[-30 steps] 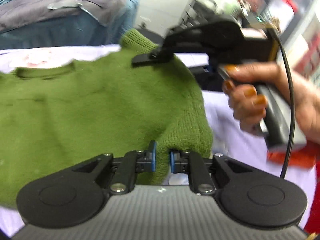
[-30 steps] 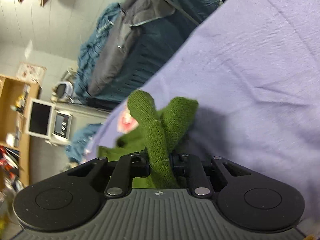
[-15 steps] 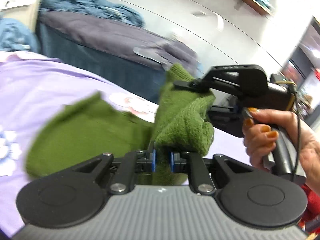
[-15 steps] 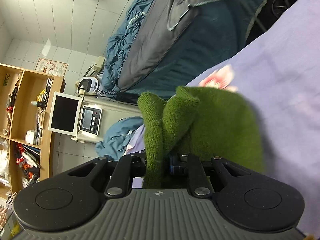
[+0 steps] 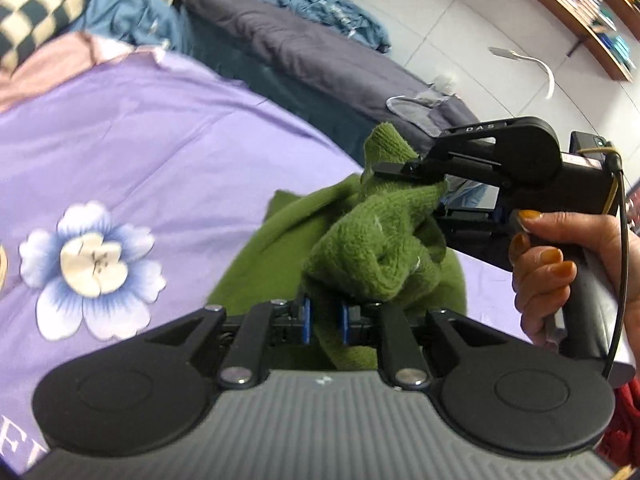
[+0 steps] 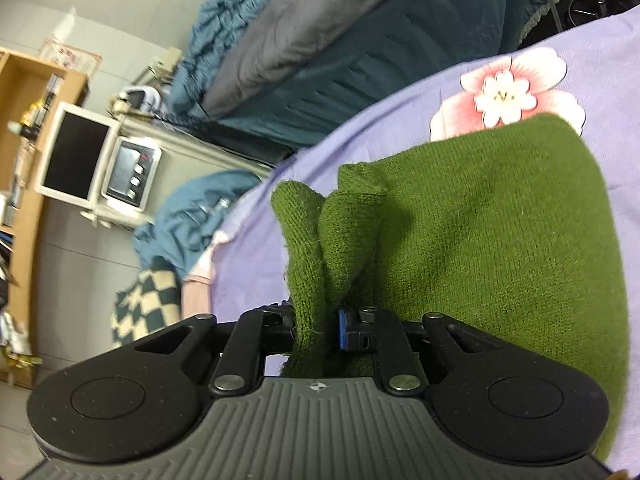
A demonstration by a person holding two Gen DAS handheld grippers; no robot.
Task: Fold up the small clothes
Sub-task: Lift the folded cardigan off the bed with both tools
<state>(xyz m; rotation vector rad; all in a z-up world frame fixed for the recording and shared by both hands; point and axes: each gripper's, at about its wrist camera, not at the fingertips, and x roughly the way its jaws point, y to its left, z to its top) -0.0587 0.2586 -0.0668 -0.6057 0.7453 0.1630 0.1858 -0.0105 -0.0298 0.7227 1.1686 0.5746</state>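
While both claws stay off the bed, the left claw (image 5: 324, 318) and right claw (image 6: 316, 330) each clench the green sweater (image 6: 500, 232), its free bulk trailing ahead onto the purple bedsheet (image 5: 160, 140).

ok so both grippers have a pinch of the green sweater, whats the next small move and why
Probably lower both grips together toward the purple sheet and lay the carried edge over the sweater's body. The left gripper and right gripper are each shut on a bunched bit of the green sweater, held close together above the part lying flat, so the fold looks carried over but not set down.
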